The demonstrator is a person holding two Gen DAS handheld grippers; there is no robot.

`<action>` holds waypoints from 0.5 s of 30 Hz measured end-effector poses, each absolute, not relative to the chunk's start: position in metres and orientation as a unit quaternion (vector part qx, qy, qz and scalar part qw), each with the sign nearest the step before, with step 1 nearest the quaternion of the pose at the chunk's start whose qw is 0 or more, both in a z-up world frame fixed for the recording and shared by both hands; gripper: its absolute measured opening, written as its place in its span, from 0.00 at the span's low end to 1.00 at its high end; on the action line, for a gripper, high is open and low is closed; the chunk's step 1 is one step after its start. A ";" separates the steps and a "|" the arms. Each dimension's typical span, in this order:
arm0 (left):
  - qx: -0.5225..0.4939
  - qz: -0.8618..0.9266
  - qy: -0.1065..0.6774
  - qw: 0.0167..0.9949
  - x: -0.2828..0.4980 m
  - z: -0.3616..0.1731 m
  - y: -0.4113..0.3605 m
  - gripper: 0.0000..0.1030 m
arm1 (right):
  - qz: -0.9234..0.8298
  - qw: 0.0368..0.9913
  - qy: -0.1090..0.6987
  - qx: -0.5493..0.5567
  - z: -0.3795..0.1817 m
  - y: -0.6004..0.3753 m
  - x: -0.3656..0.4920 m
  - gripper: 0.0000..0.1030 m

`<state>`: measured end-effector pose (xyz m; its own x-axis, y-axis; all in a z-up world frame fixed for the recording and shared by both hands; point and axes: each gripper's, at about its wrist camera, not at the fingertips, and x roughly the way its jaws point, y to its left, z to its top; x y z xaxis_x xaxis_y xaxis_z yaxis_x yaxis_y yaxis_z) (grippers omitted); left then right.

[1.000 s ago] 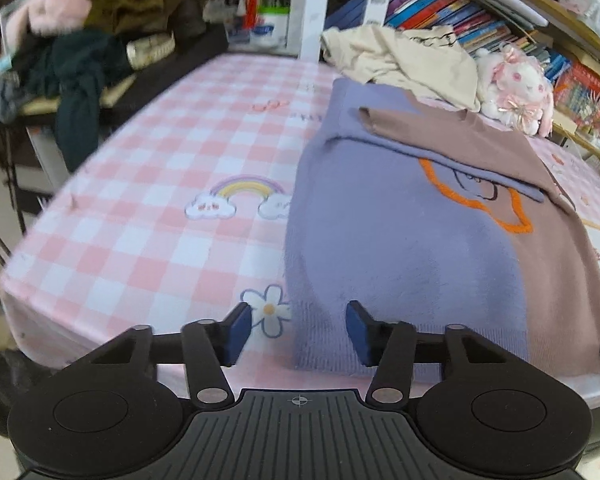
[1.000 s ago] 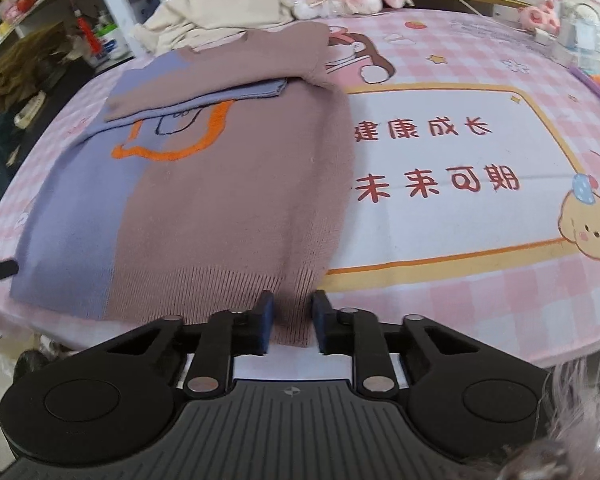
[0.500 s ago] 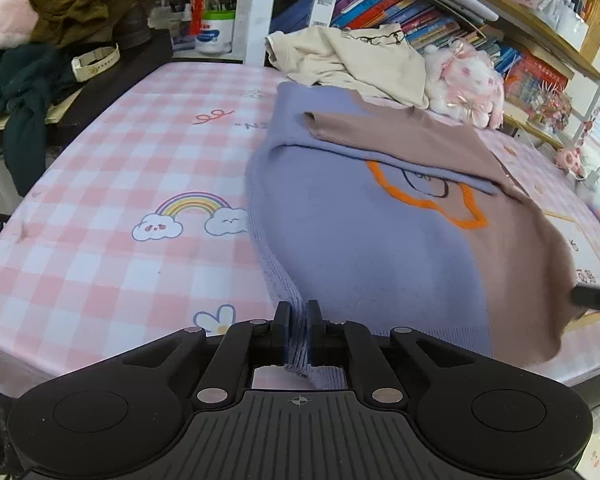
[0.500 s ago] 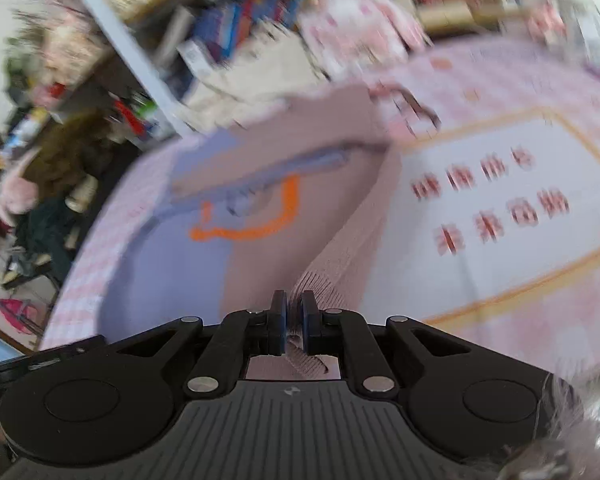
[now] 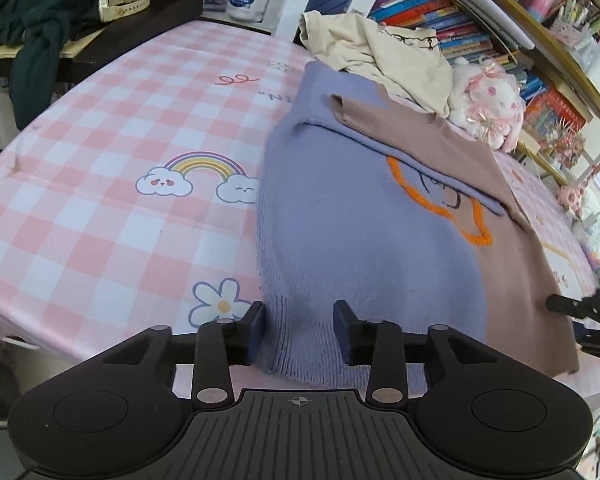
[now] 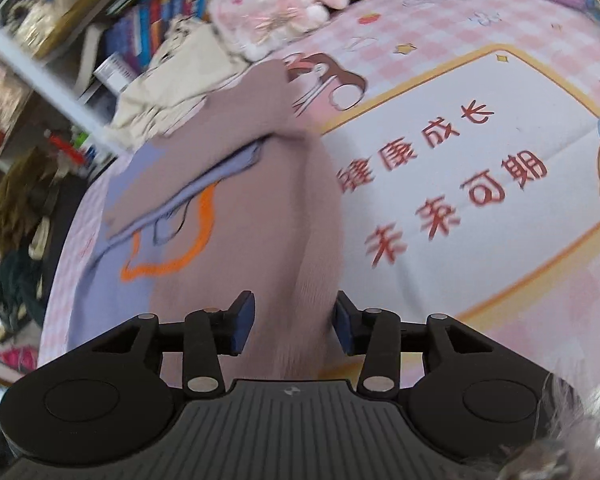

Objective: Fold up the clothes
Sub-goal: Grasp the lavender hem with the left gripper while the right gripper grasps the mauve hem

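Observation:
A knit sweater, lavender on one half (image 5: 364, 240) and mauve-brown on the other (image 6: 244, 248), lies on the pink checked table cover (image 5: 100, 208) with both sleeves folded across its chest and an orange outline motif (image 5: 440, 216). My left gripper (image 5: 300, 330) is open, its fingers either side of the lavender hem corner. My right gripper (image 6: 294, 326) is open, its fingers either side of a raised ridge of the mauve hem. The right gripper's tip also shows in the left wrist view (image 5: 580, 308).
A cream garment (image 5: 384, 52) and a pink plush rabbit (image 5: 488, 100) lie at the far edge by shelves of books (image 5: 460, 20). Dark clothes (image 5: 36, 32) hang off a side desk at the left. A printed panel with red characters (image 6: 452, 184) covers the table's right part.
Half a second ago both grippers were shut on the sweater's hem corners; now both have opened and the hem sits loose between the fingers. The right view is still blurred from motion.

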<state>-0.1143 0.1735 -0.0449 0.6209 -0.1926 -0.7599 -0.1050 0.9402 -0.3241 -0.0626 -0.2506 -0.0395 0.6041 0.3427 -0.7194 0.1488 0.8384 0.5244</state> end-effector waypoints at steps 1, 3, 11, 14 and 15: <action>-0.172 -0.023 0.435 0.884 -0.114 -0.045 0.173 0.37 | 0.058 0.846 0.440 0.296 -0.042 -0.255 -0.056 0.41; -0.174 -0.022 0.436 0.883 -0.112 -0.045 0.173 0.37 | 0.065 0.831 0.439 0.334 -0.047 -0.263 -0.047 0.41; -0.177 -0.019 0.435 0.883 -0.111 -0.045 0.173 0.37 | 0.102 0.783 0.498 0.358 -0.051 -0.273 -0.068 0.12; -0.178 -0.020 0.437 0.882 -0.111 -0.045 0.173 0.37 | 0.089 0.806 0.501 0.303 -0.044 -0.271 -0.087 0.08; -0.176 -0.020 0.438 0.881 -0.110 -0.045 0.173 0.37 | 0.084 0.821 0.497 0.269 -0.040 -0.267 -0.091 0.08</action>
